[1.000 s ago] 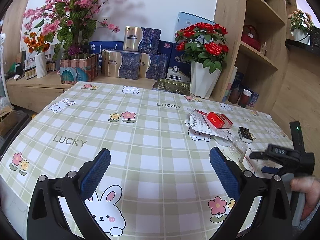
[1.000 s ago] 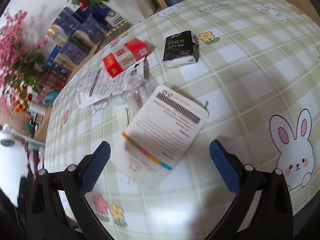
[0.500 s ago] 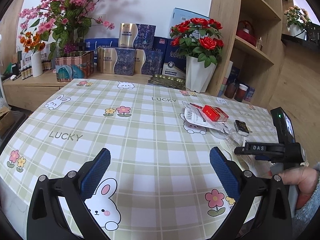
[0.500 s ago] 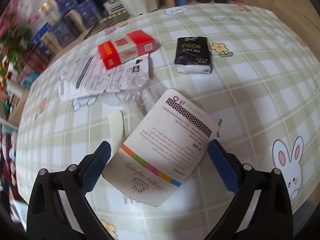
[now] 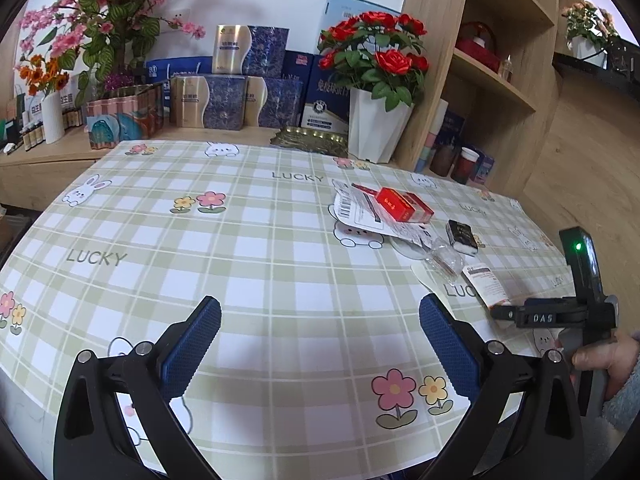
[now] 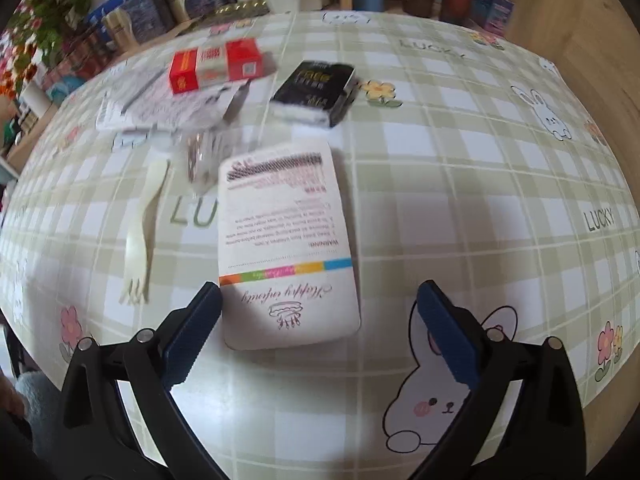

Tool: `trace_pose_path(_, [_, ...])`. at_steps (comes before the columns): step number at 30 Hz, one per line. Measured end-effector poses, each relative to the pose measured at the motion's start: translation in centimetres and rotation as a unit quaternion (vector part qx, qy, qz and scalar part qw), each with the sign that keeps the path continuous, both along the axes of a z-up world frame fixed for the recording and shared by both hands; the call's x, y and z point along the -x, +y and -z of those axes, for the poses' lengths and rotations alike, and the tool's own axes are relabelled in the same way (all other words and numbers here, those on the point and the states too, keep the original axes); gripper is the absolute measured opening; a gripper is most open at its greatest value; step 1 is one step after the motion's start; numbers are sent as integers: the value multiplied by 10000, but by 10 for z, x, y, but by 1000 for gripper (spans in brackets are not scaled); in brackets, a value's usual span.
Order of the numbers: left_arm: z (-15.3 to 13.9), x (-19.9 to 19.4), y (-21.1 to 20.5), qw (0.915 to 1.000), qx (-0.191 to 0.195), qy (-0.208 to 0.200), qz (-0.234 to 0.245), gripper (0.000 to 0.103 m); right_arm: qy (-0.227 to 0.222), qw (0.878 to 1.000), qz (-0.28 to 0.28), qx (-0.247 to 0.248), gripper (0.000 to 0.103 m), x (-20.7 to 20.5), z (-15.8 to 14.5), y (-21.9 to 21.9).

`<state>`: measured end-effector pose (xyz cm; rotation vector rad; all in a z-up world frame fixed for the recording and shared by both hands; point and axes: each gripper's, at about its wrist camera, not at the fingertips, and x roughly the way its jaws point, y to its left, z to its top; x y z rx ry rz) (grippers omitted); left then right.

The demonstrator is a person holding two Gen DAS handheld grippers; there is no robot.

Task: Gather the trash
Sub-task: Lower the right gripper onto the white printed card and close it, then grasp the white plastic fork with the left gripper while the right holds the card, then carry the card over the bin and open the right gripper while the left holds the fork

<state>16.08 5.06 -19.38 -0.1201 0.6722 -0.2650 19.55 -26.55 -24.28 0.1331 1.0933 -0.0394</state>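
Both claws spread: right claw [image 6: 318, 312] straddles the white card's [image 6: 286, 248] near edge, left claw [image 5: 320, 328] over bare tablecloth [image 5: 200, 248].

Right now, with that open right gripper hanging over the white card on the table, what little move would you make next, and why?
Probably ease the right gripper forward and down so its fingers straddle the white printed card, then close. The jaws stand wide open and empty, the card lies flat just ahead, nearer the left finger, and it is the closest piece of trash. A flat card may need an edge pinch.
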Motion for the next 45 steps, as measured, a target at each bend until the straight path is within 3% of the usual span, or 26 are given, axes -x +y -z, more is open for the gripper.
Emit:
trace_pose_path(5, [3,-10,-16,9996,8,269,35,97,-63,9983,-353,469,96,-19,2,22])
trace_pose_path(8, [6,-16,-25,9989,14,478,22,97,69,9995,-186,245,92,-23,9,18])
trace_pose_path(10, [9,-19,-30,9983,27,583,31,97,-87,9994,-149,300,67,-21,5,17])
trace_pose_path(13, [13,-25,-46,9969,-44,765,174,94,-151,9996,-259,-5,61,-14,1,14])
trace_pose_path(14, [15,-27,-56,9962,-94,817,288,89,-190,9994,-284,-53,61,-13,0,13])
trace_pose_path(16, [21,-33,-73,9942,-188,935,499,65,-384,9986,-374,-33,61,-7,-7,7])
trace_pose_path(18, [29,-42,-93,9907,-225,1117,741,53,-486,9977,-472,23,60,-4,-12,3])
trace_pose_path(24, [51,-67,-142,9829,-270,1529,986,49,-696,9964,-478,13,60,5,-23,-19])
trace_pose_path(29, [61,-85,-162,9823,-310,1684,756,39,-784,9962,-351,-128,60,14,-24,-38])
trace_pose_path(33, [63,-92,-175,9837,-587,1560,669,38,-852,9957,-307,-173,60,19,-25,-44])
trace_pose_path(35, [64,-93,-181,9837,-827,1443,678,30,-880,9955,-299,-199,60,21,-25,-44])
trace_pose_path(36, [65,-92,-181,9839,-907,1392,651,20,-899,9952,-304,-218,60,22,-25,-44])
trace_pose_path(39, [65,-91,-172,9861,-746,1348,621,14,-932,9948,-344,-228,60,24,-25,-41])
trace_pose_path(45, [58,-78,-150,9873,-572,1326,655,12,-844,9951,-409,-321,60,33,-26,-31])
